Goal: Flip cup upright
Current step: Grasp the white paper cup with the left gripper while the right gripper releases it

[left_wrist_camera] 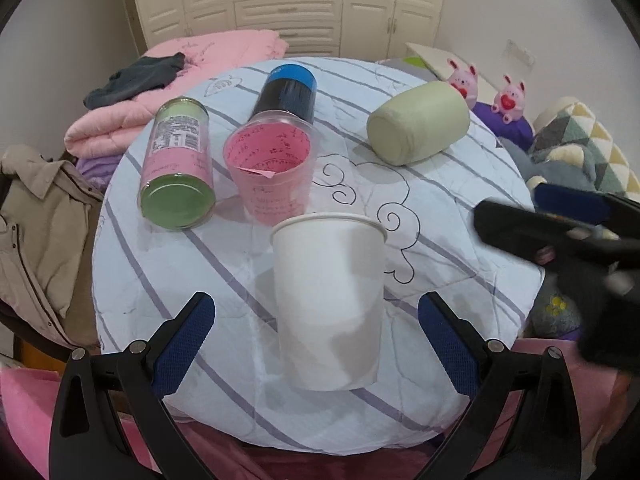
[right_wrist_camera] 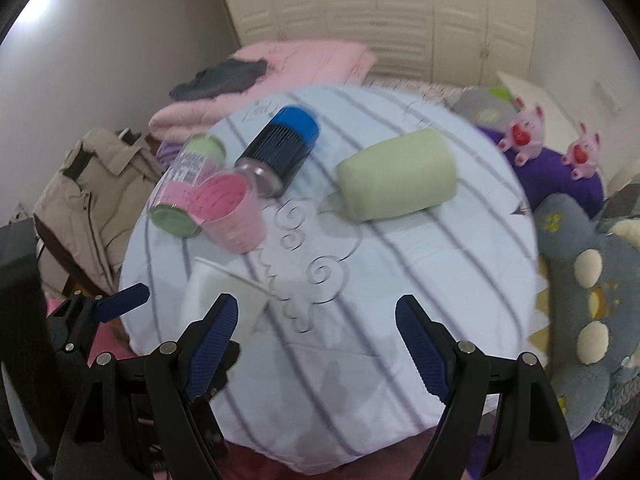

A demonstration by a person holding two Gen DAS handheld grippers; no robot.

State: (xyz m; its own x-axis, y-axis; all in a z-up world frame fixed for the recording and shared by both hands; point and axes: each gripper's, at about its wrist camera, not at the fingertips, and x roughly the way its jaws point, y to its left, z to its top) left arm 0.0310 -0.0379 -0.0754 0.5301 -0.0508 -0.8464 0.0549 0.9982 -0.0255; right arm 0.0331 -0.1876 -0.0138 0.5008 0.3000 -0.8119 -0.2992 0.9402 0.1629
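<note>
A white paper cup (left_wrist_camera: 328,300) stands upright, rim up, on the round quilted table (left_wrist_camera: 440,208). My left gripper (left_wrist_camera: 316,324) is open, its blue-padded fingers on either side of the cup and apart from it. The cup shows blurred at the left in the right wrist view (right_wrist_camera: 224,292). My right gripper (right_wrist_camera: 316,340) is open and empty above the table's near part. It appears as a dark blurred shape at the right edge of the left wrist view (left_wrist_camera: 560,236).
On the table lie a pink-and-green can (left_wrist_camera: 176,164), a blue-capped black bottle (left_wrist_camera: 288,92) and a pale green roll (left_wrist_camera: 418,122); a pink-lined clear cup (left_wrist_camera: 270,168) stands upright. Folded pink blankets (left_wrist_camera: 180,84), a beige jacket (left_wrist_camera: 36,220) and plush toys (right_wrist_camera: 580,280) surround the table.
</note>
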